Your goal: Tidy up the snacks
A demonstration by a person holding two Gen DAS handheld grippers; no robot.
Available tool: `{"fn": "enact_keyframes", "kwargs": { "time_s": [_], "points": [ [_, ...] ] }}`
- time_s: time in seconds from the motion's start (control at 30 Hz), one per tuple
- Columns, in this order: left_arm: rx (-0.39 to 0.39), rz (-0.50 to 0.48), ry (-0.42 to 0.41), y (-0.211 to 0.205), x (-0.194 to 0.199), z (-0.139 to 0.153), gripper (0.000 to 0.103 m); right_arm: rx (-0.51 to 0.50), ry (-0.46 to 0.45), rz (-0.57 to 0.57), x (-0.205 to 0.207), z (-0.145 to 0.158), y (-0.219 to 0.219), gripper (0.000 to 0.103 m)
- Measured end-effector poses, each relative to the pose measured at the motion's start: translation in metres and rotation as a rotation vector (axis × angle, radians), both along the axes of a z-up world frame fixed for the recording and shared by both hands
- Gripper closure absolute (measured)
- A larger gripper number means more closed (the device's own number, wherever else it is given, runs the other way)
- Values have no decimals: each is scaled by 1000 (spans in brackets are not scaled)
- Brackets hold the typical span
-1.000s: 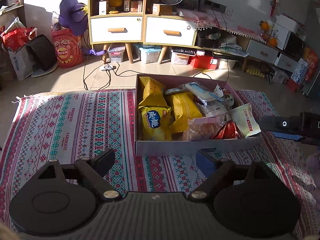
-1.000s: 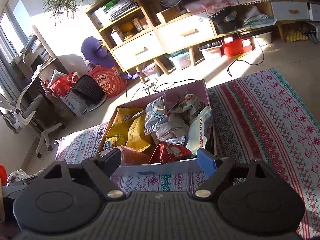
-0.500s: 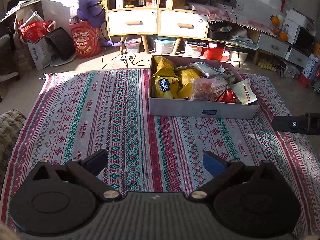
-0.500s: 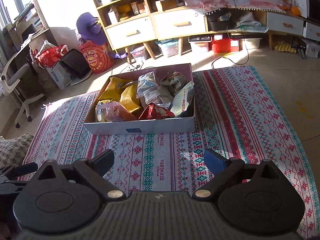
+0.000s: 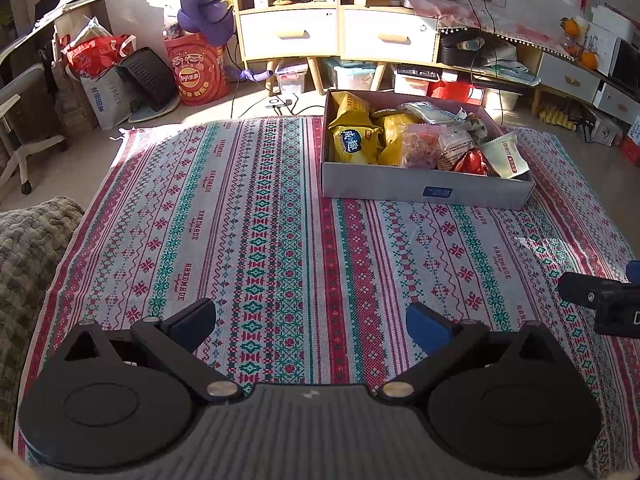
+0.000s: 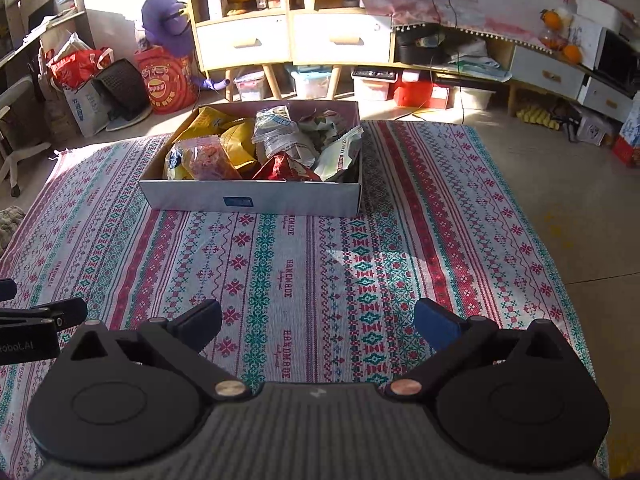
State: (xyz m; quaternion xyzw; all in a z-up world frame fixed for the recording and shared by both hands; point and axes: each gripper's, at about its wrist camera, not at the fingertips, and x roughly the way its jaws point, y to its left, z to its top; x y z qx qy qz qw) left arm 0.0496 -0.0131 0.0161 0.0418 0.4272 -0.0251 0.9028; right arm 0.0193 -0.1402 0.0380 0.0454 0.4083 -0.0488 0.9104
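Observation:
A shallow cardboard box full of snack bags sits on the patterned rug at its far side. Inside are yellow chip bags, a clear pink-orange bag, a red bag and white packets. My left gripper is open and empty, well back from the box. My right gripper is open and empty too, also well back. Each gripper shows at the edge of the other's view.
The patterned rug covers the floor between grippers and box. Behind it stand wooden drawer cabinets, storage bins, cables, a red bag and an office chair. A knitted blanket lies at the left.
Both grippers have drawn back and up from the box; it went from just in front of the fingers to far across the rug. Both jaws stayed open and empty.

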Motion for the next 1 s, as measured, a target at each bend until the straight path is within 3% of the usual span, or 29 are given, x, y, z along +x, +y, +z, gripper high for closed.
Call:
{"fn": "enact_keyframes", "kwargs": {
  "time_s": [0.2, 0.4, 1.0],
  "points": [
    [10, 8, -4, -8, -2, -4, 0, -18, 23, -5, 0, -7, 5, 1],
    [2, 29, -2, -5, -3, -5, 0, -105, 5, -12, -2, -9, 11, 1],
    [-3, 37, -16, -5, -6, -3, 0, -99, 2, 13, -3, -8, 15, 1]
  ]
}}
